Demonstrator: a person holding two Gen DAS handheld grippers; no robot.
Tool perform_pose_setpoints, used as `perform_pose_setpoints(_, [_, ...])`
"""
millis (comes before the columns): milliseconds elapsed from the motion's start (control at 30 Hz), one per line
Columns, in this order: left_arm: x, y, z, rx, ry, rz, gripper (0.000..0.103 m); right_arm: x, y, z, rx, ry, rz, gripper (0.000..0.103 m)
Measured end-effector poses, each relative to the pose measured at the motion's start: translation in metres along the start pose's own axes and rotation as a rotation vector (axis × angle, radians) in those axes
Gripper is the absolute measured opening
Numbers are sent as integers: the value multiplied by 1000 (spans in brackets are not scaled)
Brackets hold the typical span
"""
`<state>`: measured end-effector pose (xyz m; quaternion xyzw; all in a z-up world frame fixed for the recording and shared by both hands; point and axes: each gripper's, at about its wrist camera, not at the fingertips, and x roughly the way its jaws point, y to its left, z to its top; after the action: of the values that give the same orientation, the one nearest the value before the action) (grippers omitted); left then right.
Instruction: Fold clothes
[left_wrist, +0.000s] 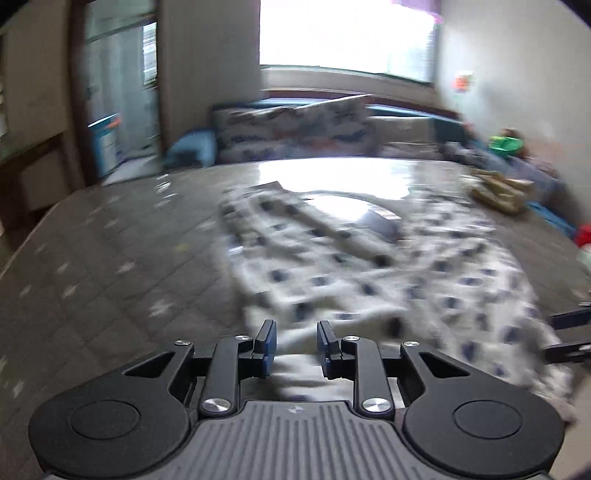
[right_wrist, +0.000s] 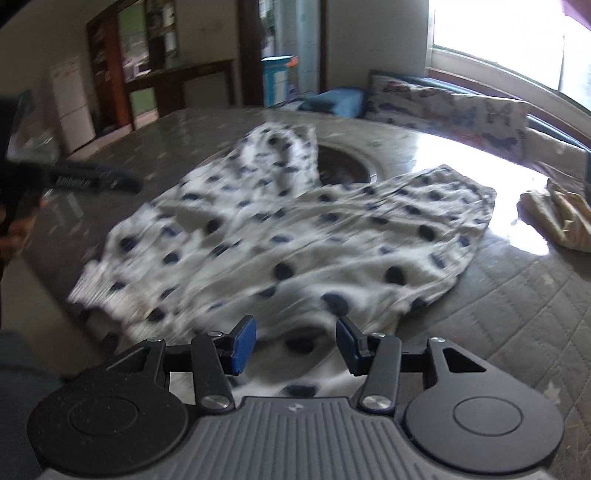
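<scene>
- Left wrist view: the left claw (left_wrist: 296, 341) stands with its fingers apart, nothing pinched between them. Cloth lies just under and ahead of the pads, but no grip is visible.
- Left wrist view: the spotted garment (left_wrist: 369, 269), white with dark blue dots, lies spread over the quilted bench (left_wrist: 110, 258), its near hem at the claw and hanging slightly over the near edge. The picture is blurred; fine creases cannot be read.
- Left wrist view: a yellowish folded cloth (left_wrist: 498, 190) rests at the far right of the bench, well apart from the garment.
- Right wrist view: the right claw (right_wrist: 296, 345) is likewise spread, holding nothing, poised over the garment's near hem.
- Right wrist view: the garment appears to be a pair of trousers, two legs diverging toward the far side, rumpled, laid open and flat in the main. A round recess (right_wrist: 343, 166) in the bench shows between the legs.
- Assessment: no fold is evident in the spotted garment; it lies open, so its folding remains outstanding. The yellowish cloth looks folded already.
</scene>
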<state>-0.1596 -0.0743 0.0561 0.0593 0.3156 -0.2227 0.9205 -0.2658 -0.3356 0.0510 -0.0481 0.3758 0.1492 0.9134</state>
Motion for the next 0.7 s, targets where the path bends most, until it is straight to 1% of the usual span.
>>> perform_pose_setpoints(67, [0,-12,-1,26,4,-98,24,-2,9,-5,-16,21,20,47])
perform_pose_setpoints(100, [2,-18,-2,41,14,-134,23,-3,14,-8,-19,33,26,47])
perform_pose_setpoints(167, [9,-28,-7,84,38,-161,22,-2,18,-14,-19,56,28,41])
perform_pose_setpoints(200, [13,-32,-10,108,55,-156,22,-2,19,-17,-16,69,28,41])
perform_pose_setpoints(267, [18,-35,-17,144,90,-147,22,-6,16,-18,4,68,28,40])
perform_pose_setpoints(400, [28,-29,-28,155,148,-123,22,-15,9,-19,46,62,29,40])
perform_pose_setpoints(500, [27,-26,-32,150,153,-126,23,-21,3,-20,78,58,30,40])
perform_pose_setpoints(600, [25,-27,-31,154,149,-129,23,-17,-17,-12,135,22,-24,39])
perform_pose_setpoints(700, [26,-29,-31,160,153,-127,23,-7,-36,-6,194,1,-63,36])
